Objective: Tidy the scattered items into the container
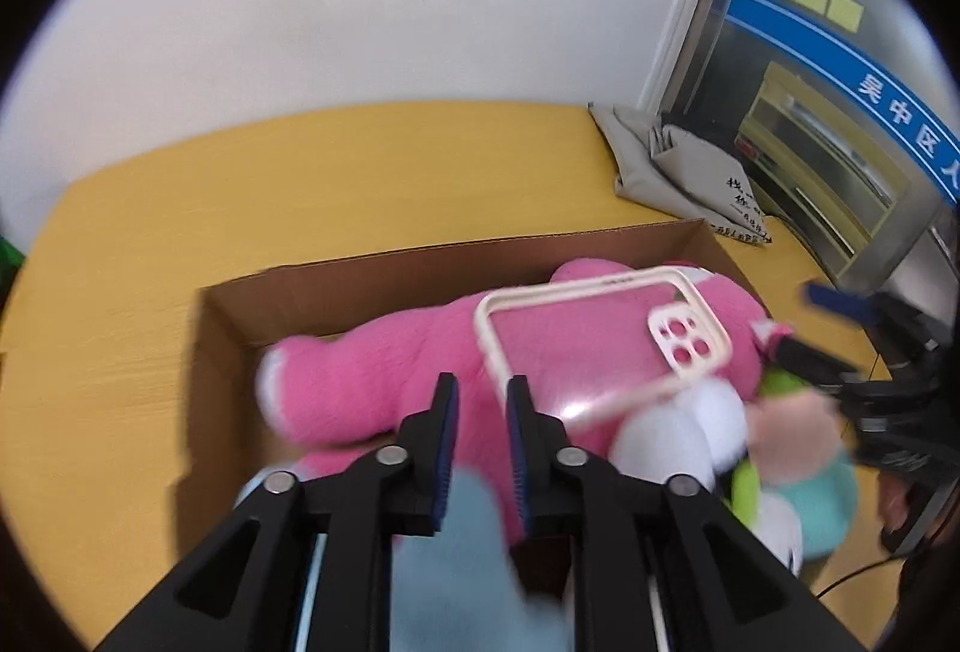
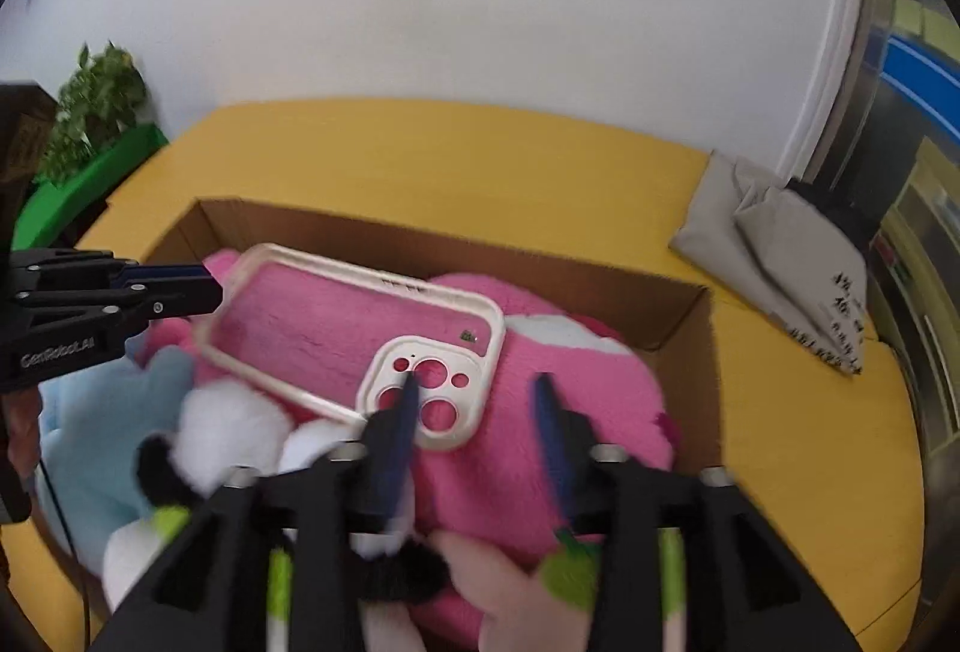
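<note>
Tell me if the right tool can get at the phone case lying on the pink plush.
Probably yes. The right tool is open and right over the phone case, which lies exposed on the pink plush; nothing covers it, and its left finger already overlaps the camera cutout.

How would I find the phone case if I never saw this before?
Find the cardboard box on the yellow table. A big pink plush toy fills it. The phone case lies on top: the only hard, see-through thing, with a cream rim.

Grey folded bag (image 1: 678, 172) on yellow table (image 1: 360, 172); plant (image 2: 96, 111) beyond.
</note>
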Tool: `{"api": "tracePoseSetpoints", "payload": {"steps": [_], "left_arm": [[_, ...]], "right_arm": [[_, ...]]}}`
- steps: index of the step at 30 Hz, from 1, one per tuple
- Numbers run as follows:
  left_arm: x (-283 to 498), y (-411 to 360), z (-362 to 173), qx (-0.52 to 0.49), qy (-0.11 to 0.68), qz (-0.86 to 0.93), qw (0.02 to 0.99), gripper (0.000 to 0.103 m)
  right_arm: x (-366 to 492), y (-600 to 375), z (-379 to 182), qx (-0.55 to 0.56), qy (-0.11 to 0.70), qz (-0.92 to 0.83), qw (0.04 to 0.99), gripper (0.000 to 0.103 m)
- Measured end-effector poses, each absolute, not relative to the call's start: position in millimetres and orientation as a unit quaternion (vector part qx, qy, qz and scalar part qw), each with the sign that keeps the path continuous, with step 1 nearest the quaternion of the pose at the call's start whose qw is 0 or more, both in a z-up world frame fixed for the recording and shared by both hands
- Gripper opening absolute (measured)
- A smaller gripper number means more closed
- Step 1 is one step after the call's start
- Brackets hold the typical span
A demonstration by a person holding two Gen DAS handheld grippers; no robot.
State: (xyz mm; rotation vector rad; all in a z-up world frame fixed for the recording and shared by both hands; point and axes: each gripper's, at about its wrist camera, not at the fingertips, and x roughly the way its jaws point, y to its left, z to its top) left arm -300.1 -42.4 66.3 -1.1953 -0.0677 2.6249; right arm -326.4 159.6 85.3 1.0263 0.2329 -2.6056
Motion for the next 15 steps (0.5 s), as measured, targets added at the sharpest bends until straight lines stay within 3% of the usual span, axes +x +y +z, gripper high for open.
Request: {"api": "tracePoseSetpoints", "payload": {"steps": [1,3,7,13,15], "left_arm": [[-285,-52,71,-0.406,-0.023,0.904,0.129,0.028],[-243,-69,72,-0.402,-0.035,0.905,0.137,0.057],[-178,-88,48,-0.418,-0.035,0.899,0.125,0.059],[-134,-100,6,-0.443,-0.068,0.888,0.108,0.058],[-130,-98,5,-0.438,-0.077,0.89,0.106,0.056]], "right_arm": [[-309,171,92,0.348,0.069,-0.919,0.173,0.093],[-273,194,102,0.326,0.044,-0.925,0.189,0.096],[-218,221,78,0.336,0.059,-0.919,0.198,0.097],[-203,249,5,0.406,0.055,-0.898,0.162,0.097],[-197,240,-2,0.391,0.093,-0.903,0.153,0.097]]}}
